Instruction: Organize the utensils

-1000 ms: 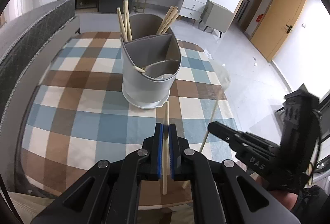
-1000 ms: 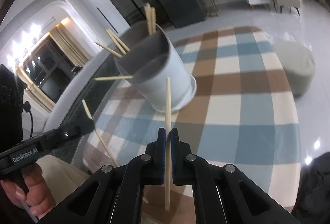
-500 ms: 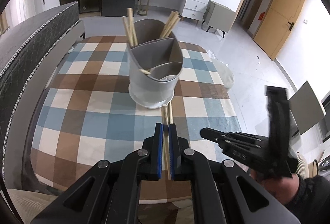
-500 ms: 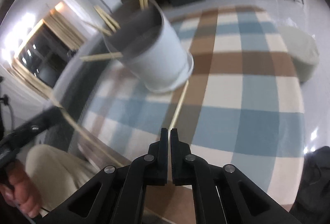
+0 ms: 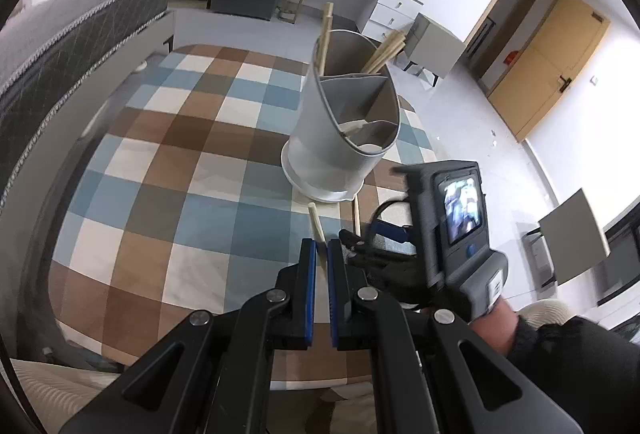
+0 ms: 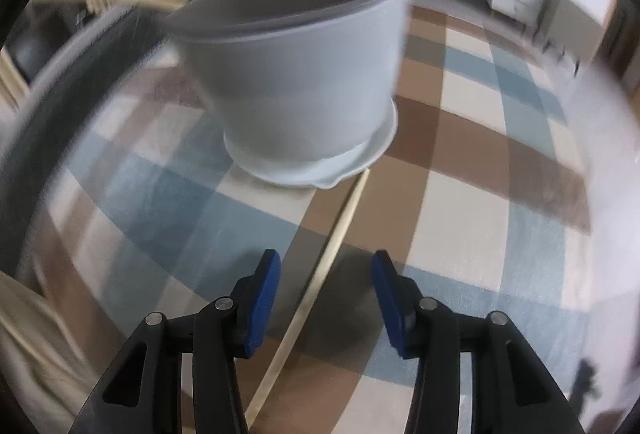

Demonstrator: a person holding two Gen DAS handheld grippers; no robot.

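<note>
The grey divided utensil holder (image 5: 344, 142) stands on the checked tablecloth (image 5: 180, 162), with several chopsticks upright in its back compartments. My left gripper (image 5: 322, 254) is shut on a pale chopstick (image 5: 315, 220) that sticks out ahead of its blue pads. My right gripper (image 6: 326, 270) hangs low over the cloth with its jaws opening. A second chopstick (image 6: 340, 234) lies flat on the cloth between them, touched by neither pad, its far end at the holder's base (image 6: 320, 170). The right gripper's grey body (image 5: 456, 226) is just right of the left one.
A dark quilted sofa edge (image 5: 80, 34) runs along the table's left side. The table's near rim (image 5: 312, 382) is just below the grippers, with beige trousers (image 5: 44, 394) beyond it. White drawers (image 5: 392, 6) and a wooden door (image 5: 548, 62) stand across the room.
The right gripper let go of its chopstick, which now lies on the cloth by the holder. It dropped closer to the table and its jaws spread. The left gripper drifted sideways, still gripping.
</note>
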